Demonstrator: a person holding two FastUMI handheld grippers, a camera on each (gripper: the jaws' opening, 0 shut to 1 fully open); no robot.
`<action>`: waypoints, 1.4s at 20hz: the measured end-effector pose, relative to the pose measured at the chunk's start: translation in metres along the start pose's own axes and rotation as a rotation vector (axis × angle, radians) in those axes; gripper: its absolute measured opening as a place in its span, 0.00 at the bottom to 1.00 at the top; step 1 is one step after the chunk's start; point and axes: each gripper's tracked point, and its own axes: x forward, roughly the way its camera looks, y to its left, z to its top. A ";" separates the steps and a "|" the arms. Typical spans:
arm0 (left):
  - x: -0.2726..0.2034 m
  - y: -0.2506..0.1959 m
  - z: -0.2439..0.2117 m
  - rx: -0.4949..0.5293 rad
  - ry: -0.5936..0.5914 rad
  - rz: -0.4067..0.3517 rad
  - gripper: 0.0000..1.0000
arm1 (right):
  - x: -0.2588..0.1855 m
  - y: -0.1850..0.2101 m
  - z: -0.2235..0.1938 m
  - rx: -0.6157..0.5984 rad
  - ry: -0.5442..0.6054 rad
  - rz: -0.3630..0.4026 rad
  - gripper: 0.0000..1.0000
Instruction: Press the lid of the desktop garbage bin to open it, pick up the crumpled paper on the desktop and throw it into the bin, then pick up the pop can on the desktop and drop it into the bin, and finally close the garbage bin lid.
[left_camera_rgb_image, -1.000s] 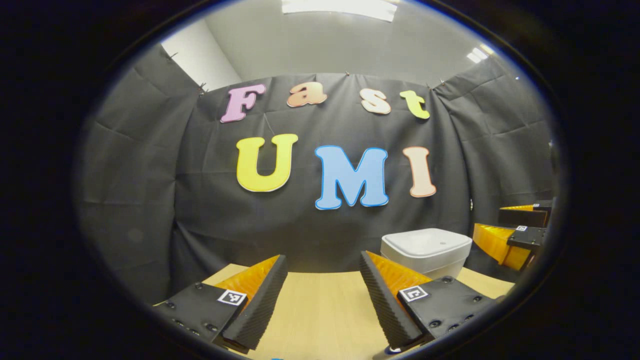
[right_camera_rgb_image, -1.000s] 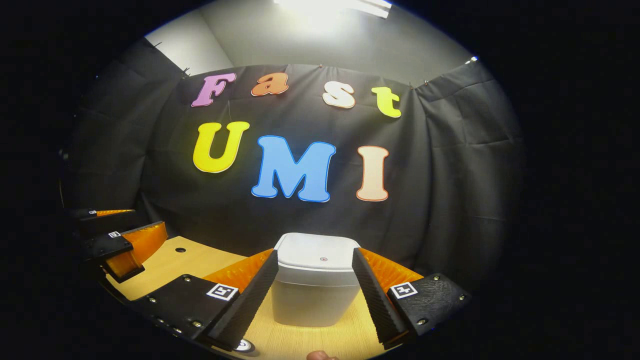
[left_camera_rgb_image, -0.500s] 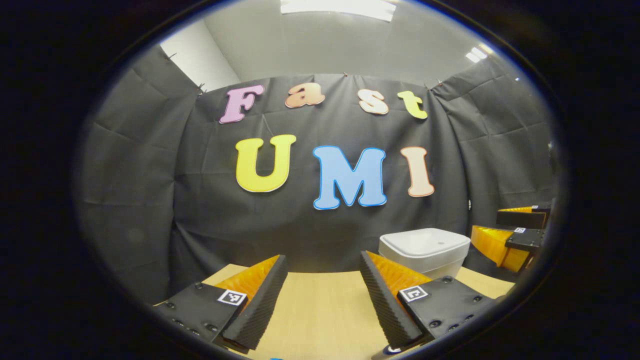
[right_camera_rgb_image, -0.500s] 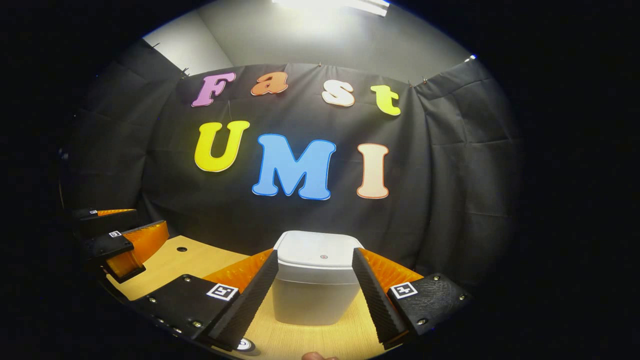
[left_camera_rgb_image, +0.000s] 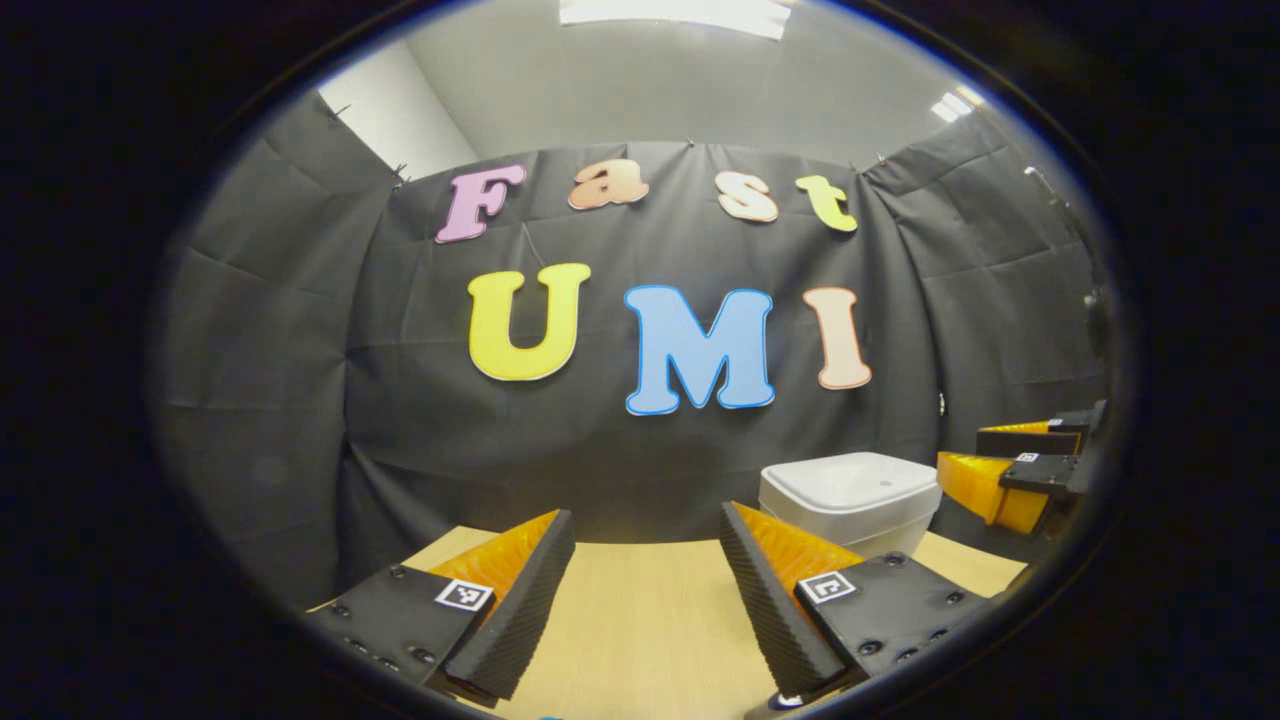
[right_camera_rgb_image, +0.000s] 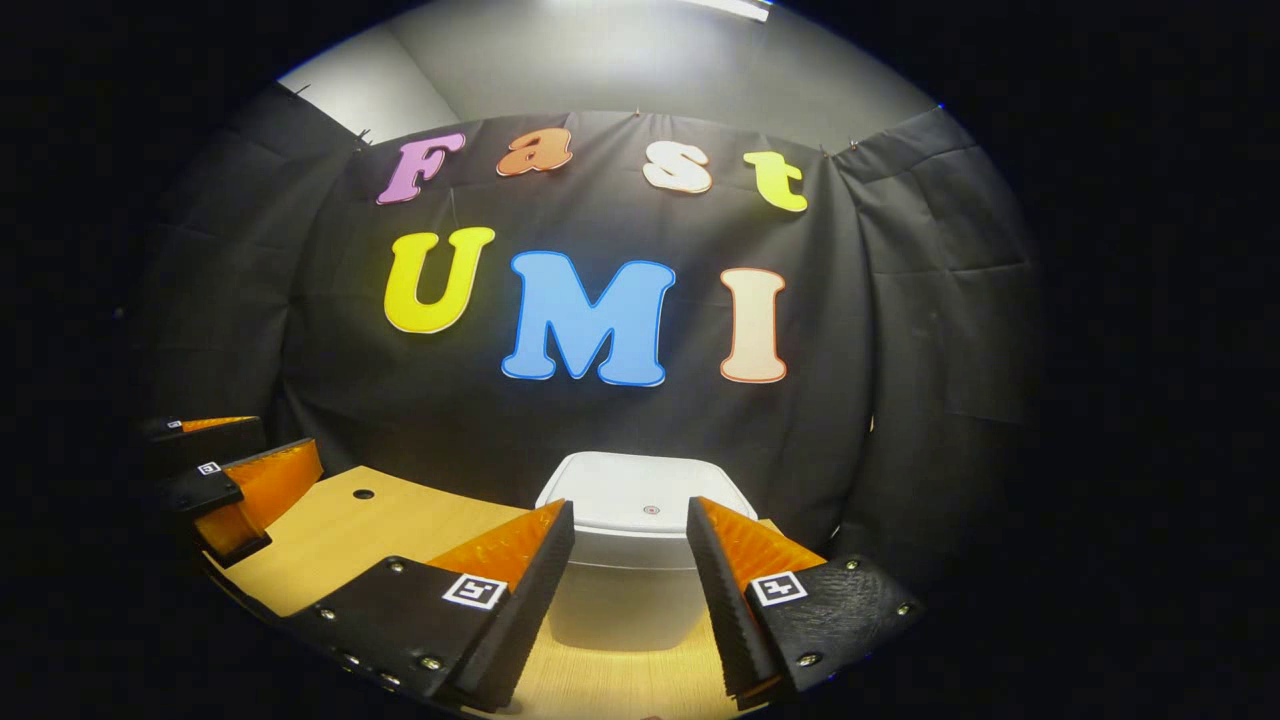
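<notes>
The white garbage bin (right_camera_rgb_image: 645, 480) stands on the wooden desktop (right_camera_rgb_image: 400, 520) with its lid down, right in front of my right gripper (right_camera_rgb_image: 630, 503). That gripper is open, its fingers framing the bin's front top edge without touching it. In the left gripper view the bin (left_camera_rgb_image: 850, 492) sits at the right, beyond my left gripper (left_camera_rgb_image: 645, 515), which is open over bare desktop (left_camera_rgb_image: 640, 620) with nothing between its fingers. The right gripper (left_camera_rgb_image: 962, 446) hangs just right of the bin there. The left gripper (right_camera_rgb_image: 288, 432) appears at the far left of the right gripper view.
The black cloth wall rises close behind the bin and wraps around both sides. A small round hole (right_camera_rgb_image: 363, 494) lies in the desktop left of the bin.
My right gripper has moved closer to the bin and tipped down a little, and its fingers have narrowed somewhat. The left gripper has hardly moved.
</notes>
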 end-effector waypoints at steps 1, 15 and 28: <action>0.000 0.000 -0.001 0.000 0.002 0.001 0.95 | 0.005 -0.005 -0.002 -0.001 0.004 -0.016 0.80; 0.024 0.020 -0.013 -0.004 0.033 0.039 0.99 | 0.079 -0.017 -0.016 0.081 0.089 -0.013 0.01; 0.021 0.024 -0.009 0.014 0.024 0.057 0.99 | 0.110 -0.019 -0.046 0.070 0.274 0.033 0.01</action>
